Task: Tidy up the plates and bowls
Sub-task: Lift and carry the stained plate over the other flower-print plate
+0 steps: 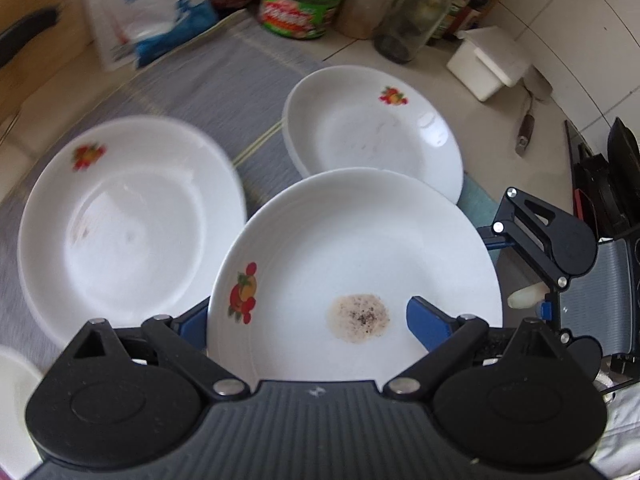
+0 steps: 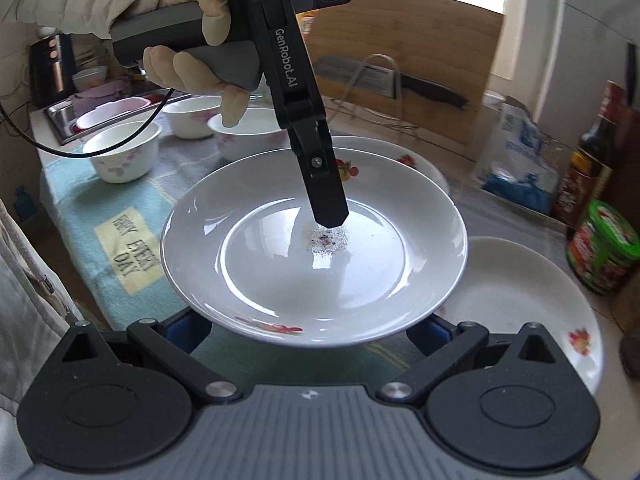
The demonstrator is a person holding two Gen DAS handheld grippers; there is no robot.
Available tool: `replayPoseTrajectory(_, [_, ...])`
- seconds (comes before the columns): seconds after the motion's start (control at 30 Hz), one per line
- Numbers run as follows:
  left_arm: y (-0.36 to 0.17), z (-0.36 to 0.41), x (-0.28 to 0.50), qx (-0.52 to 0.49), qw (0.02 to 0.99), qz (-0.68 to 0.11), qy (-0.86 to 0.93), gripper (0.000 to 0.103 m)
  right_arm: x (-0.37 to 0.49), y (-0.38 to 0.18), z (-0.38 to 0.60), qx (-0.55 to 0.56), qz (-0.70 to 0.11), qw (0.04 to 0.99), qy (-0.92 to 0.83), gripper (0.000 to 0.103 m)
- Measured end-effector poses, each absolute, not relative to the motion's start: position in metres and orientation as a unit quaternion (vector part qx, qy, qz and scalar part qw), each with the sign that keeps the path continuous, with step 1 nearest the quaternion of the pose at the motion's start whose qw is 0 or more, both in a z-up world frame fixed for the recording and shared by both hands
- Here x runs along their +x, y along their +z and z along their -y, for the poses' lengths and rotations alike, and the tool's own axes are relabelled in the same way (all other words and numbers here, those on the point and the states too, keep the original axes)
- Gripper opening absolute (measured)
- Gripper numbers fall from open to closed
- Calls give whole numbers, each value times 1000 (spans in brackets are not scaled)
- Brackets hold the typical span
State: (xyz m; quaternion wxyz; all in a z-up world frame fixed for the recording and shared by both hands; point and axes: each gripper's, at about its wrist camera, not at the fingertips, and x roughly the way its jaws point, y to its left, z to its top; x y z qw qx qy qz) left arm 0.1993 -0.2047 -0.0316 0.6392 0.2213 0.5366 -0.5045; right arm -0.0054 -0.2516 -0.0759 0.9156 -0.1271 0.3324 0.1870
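Hard bits first: in the right wrist view both fingers of the right gripper [image 2: 308,326] are tucked under the near rim of the plate [image 2: 312,248], so only blue stubs are seen and it can't be told whether anything is clamped. In the left wrist view one finger of the left gripper [image 1: 308,312] is hidden behind the plate at lower left, while the other lies on top near a brownish stain [image 1: 360,318]. So the plate is pinched between them and held clear of the table at centre frame. The plate at left [image 1: 128,224] is smeared by blur. The bag [image 1: 148,12] at upper left is cut off.

Around it: a stacked plate [image 1: 372,128] at upper centre, bowls [image 2: 120,152] at left of the right view, a green-lidded jar [image 1: 304,0], a bottle [image 1: 416,12] and a white box [image 1: 488,60]. A gloved hand [image 2: 192,40] is seen at the top.

A grey cloth [image 1: 224,92] and a teal towel [image 2: 80,208] are spread over a tiled counter [image 1: 500,128]. A cutting board [image 2: 400,60] with a knife [image 2: 420,84] is propped at the back.
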Motion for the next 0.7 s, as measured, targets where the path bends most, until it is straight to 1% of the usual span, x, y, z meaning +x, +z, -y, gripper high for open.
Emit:
replayPoseTrajectory(0.4, [-30,285,200,259,607,-517,-545,97,-11,-71,296,-102,-338,927,128,103])
replayPoseTrajectory(0.7, [-29,328,203,275,590,-503,-568,97,-12,-68,327,-86,-343,930,97,103])
